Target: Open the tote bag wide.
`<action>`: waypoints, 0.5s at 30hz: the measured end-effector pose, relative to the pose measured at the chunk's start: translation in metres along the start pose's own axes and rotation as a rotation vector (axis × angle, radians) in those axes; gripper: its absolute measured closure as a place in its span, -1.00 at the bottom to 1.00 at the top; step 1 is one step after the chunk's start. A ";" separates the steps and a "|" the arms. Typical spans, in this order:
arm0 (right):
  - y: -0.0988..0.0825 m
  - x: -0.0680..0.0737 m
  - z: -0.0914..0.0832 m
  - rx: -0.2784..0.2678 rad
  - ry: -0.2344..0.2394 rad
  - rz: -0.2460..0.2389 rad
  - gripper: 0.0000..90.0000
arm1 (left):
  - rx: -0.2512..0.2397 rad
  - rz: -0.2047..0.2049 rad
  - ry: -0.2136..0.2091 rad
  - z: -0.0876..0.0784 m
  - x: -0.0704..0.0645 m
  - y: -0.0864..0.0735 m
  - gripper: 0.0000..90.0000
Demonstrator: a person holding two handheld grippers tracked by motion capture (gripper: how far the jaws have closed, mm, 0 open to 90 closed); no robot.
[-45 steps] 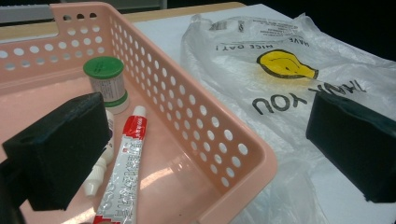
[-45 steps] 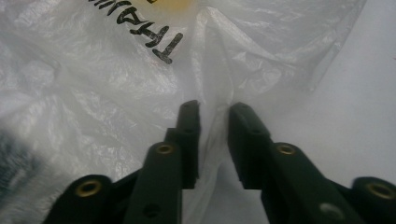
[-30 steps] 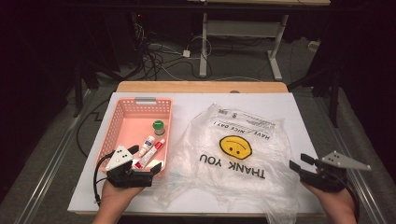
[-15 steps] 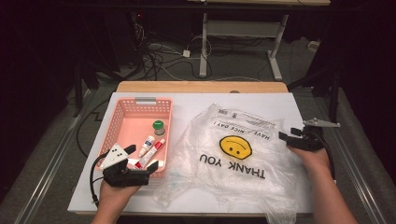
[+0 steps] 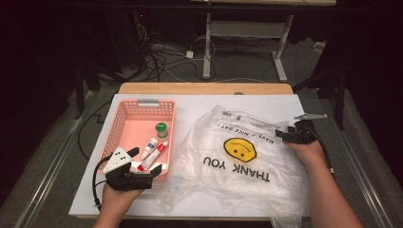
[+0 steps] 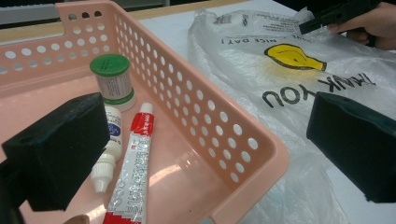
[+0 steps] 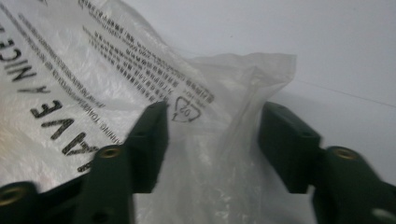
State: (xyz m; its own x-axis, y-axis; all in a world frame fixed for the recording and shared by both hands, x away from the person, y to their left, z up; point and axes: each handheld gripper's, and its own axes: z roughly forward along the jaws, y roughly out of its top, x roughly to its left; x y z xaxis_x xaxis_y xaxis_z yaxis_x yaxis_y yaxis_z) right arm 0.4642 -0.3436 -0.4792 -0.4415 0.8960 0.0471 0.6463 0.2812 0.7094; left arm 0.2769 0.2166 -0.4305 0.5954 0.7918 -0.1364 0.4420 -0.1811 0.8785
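1. The plastic bag point(image 5: 237, 161) lies flat on the right half of the white table point(image 5: 199, 107), just beside the pink basket point(image 5: 124, 124). It has a yellow smiley face and "THANK YOU" printed on it.
2. Its long axis runs from the far right corner of the table towards the near edge. The print reads upside down from the person's side.
3. The right gripper point(image 5: 284, 136) is at the bag's far right edge. Its jaws have just been closing; a fold of bag film sits between them, but a gap still shows, so they stand apart.
4. The left gripper point(image 5: 153, 175) rests at the basket's near corner, jaws wide apart, one inside the basket wall and one outside.
5. In the basket lie a tube point(image 6: 133, 168), a small dropper bottle point(image 6: 106, 156) and a green-capped jar point(image 6: 112, 77).
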 end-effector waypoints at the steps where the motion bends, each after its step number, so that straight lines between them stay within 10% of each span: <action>1: 0.000 0.003 0.000 0.004 -0.024 -0.030 0.25 | -0.001 -0.001 -0.005 0.001 0.000 0.000 -1.00; 10: -0.004 0.001 -0.005 0.022 0.141 -0.004 1.00 | -0.002 -0.001 -0.008 0.000 -0.002 0.000 -1.00; 15: -0.002 0.003 -0.009 -0.014 0.091 -0.005 1.00 | -0.009 -0.016 -0.030 0.001 -0.002 0.001 -1.00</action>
State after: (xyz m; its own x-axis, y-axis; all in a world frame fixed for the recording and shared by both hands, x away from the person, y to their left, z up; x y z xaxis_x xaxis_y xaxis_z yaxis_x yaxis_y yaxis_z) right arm 0.4561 -0.3442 -0.4745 -0.5003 0.8593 0.1069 0.6354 0.2804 0.7195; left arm 0.2767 0.2144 -0.4303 0.6080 0.7769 -0.1636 0.4457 -0.1634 0.8802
